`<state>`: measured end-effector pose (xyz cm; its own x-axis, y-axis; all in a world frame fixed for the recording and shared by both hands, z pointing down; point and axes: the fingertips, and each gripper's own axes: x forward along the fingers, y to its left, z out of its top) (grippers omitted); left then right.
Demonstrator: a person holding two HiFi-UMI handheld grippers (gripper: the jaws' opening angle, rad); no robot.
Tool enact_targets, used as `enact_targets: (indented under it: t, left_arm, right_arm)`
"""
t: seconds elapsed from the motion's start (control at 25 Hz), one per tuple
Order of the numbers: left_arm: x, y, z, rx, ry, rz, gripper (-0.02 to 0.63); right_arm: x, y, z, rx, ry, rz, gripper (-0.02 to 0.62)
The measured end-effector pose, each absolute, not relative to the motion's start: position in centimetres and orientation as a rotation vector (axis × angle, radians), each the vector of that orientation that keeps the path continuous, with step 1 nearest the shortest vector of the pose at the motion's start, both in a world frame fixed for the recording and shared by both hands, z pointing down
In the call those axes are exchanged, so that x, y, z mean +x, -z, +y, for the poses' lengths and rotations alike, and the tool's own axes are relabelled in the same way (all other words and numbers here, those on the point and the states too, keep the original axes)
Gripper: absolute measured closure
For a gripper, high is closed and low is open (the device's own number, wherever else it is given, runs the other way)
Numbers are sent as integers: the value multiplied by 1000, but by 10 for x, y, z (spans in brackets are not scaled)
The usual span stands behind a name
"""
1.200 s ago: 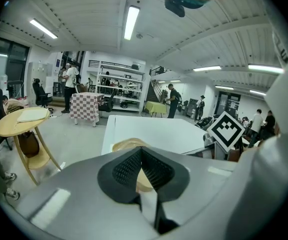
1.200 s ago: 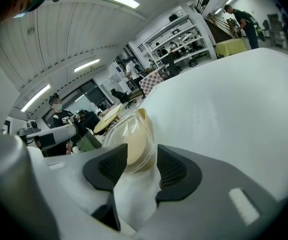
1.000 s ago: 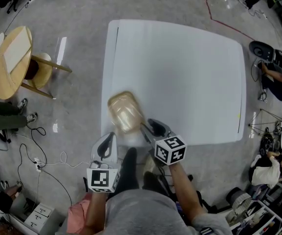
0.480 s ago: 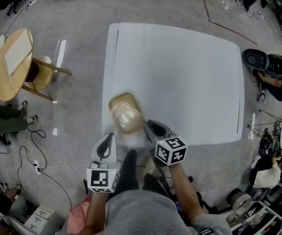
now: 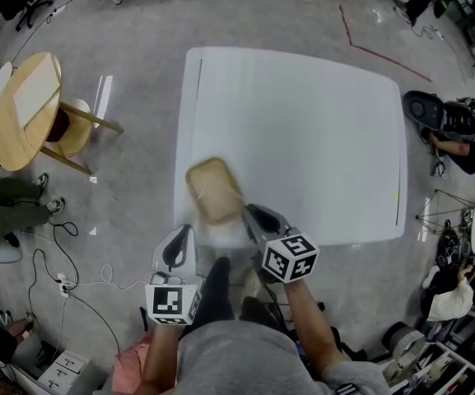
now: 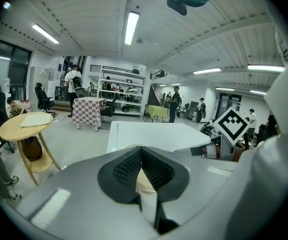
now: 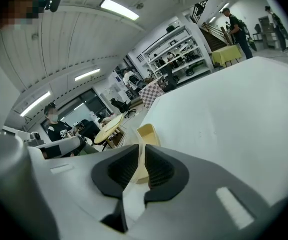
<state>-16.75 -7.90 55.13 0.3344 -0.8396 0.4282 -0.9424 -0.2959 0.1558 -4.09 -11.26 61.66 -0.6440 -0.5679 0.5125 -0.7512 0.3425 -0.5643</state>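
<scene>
Item: beige container (image 5: 213,189) inside a clear plastic bag (image 5: 223,230), lying on the near left part of a white counter (image 5: 319,130), close to its near edge. Left tongs (image 5: 179,241): placed at the near edge of the counter, just left of the bag's loose end. In the left gripper view the left tongs (image 6: 141,165) are pressed together on a thin strip of the bag's film, with the beige container (image 6: 143,182) showing in the slit behind the pads. Right tongs (image 5: 254,217): set just right of the container's near end. In the right gripper view the right tongs (image 7: 140,162) pinch a thin fold of the clear plastic bag (image 7: 132,196), and the container (image 7: 148,133) sits just beyond the tips. Surroundings: grey floor (image 5: 138,72); round wooden table (image 5: 25,97) well to the left; loose cables (image 5: 72,270) on the floor at near left.
</scene>
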Motion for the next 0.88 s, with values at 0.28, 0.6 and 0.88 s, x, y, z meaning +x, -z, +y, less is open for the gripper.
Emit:
enact_targets:
  t: [0.28, 0.6, 0.88]
  left_arm:
    - [-168, -538, -71, 2241, -367, -1590, 595]
    - [-168, -514, -72, 2301, -338, -1598, 595]
    - [-155, -483, -85, 2390, -302, -1589, 595]
  right_arm:
    - [-45, -586, -108, 1185, -1163, -2467, 558]
    - [-41, -550, -105, 1240, -1065, -2525, 560]
    - [-18, -510, -117, 1363, -938, -2565, 560]
